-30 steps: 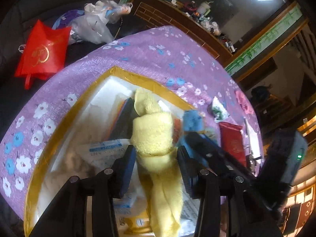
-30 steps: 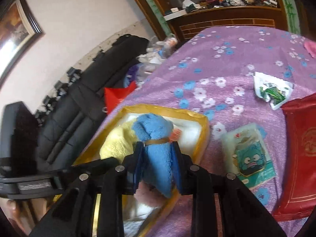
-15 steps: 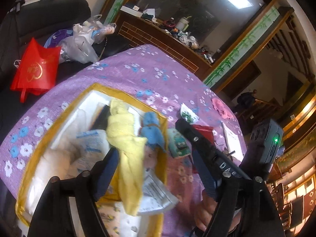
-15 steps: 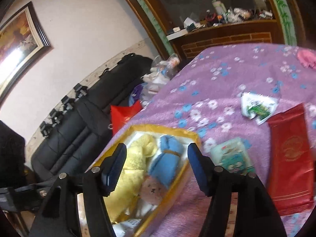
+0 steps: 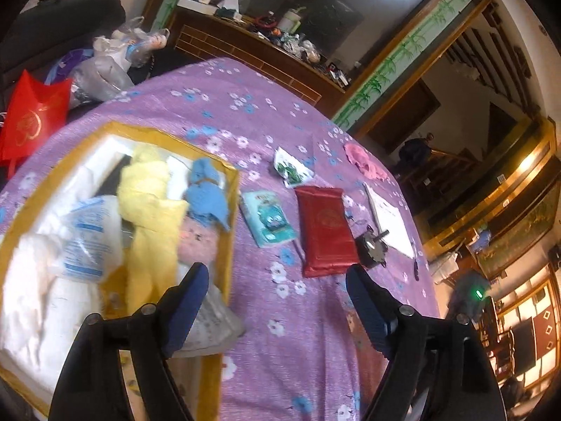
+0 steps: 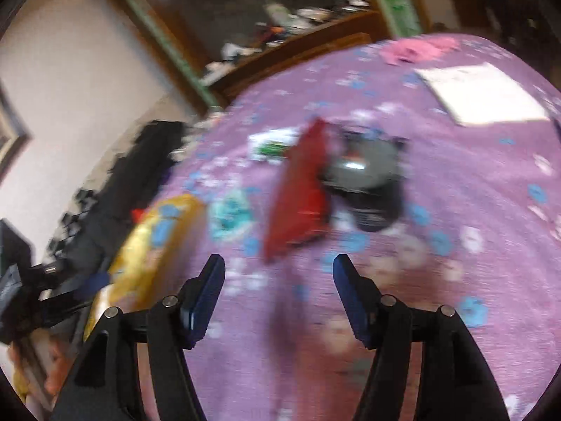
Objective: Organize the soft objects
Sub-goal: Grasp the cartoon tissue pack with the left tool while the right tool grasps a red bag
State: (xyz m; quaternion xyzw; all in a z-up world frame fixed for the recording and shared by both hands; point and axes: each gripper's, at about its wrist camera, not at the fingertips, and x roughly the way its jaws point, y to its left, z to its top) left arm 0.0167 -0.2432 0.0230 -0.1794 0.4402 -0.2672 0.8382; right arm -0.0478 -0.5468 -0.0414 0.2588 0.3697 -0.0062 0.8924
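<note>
While both grippers empty: yellow towel [image 5: 149, 210] & blue towel [image 5: 207, 200] in box [image 5: 229, 217].

no word or number can be read anywhere. the red bag [image 5: 29, 119] beside the table carries a gold emblem, its shape unclear. the red packet [image 5: 326, 229] on the purple cloth bears a round gold seal with no legible characters. the clear pack [image 5: 89, 238] in the yellow-rimmed box [image 5: 231, 210] has blue printed lines, too blurred to make out. the teal packet [image 5: 268, 217] shows a cartoon face and a small illegible title. the right wrist view is smeared throughout.
</note>
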